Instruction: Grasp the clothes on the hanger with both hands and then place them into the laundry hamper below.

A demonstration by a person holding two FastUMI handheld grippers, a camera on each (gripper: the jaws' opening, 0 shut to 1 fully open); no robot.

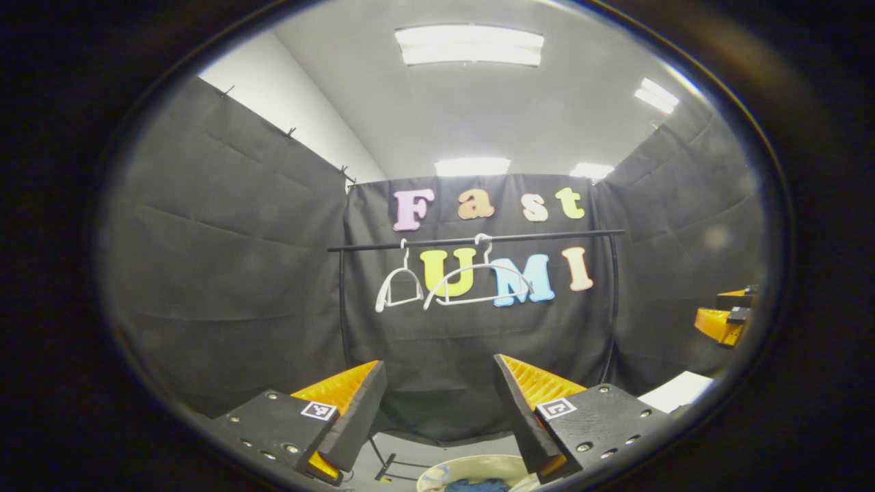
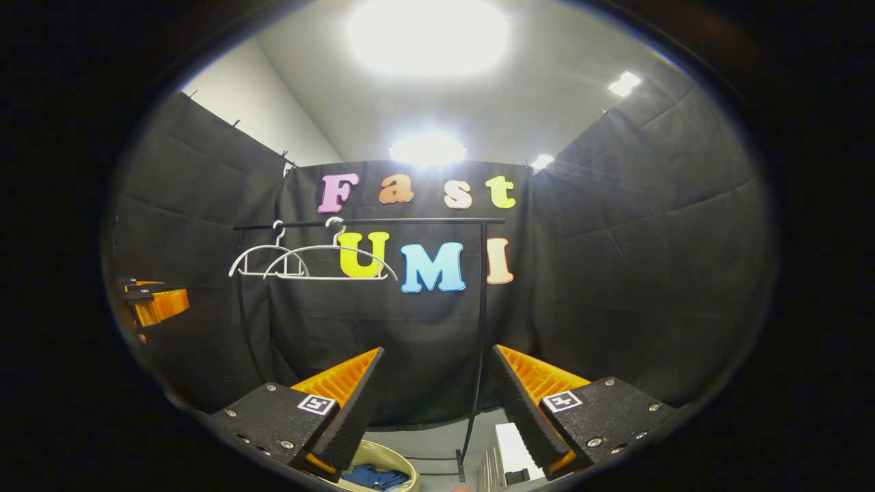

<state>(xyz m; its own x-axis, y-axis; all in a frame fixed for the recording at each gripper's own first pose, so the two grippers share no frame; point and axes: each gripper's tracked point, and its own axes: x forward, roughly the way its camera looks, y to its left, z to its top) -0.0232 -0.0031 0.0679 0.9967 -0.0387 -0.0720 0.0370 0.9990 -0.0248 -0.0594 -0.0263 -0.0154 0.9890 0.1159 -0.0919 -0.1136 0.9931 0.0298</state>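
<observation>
Left gripper view: my left gripper (image 1: 437,403) sits with jaws apart, nothing between them, aimed at the rail (image 1: 478,240). Two white hangers (image 1: 472,283) hang bare. Blue clothes (image 1: 478,486) lie in the laundry hamper (image 1: 472,468) at the bottom edge, so I judge the drop done and the hands raised clear of the rim. Right gripper (image 1: 726,318) shows far right; can't tell its jaws there. Right gripper view: its fingers stand apart, empty, pointing at the rack's right post (image 2: 480,328). Hamper rim low left, blue cloth inside; a white block (image 2: 509,444) on the grey floor (image 2: 437,437), probably a box, too cropped to say. Black cloth walls, ceiling lights glaring.
</observation>
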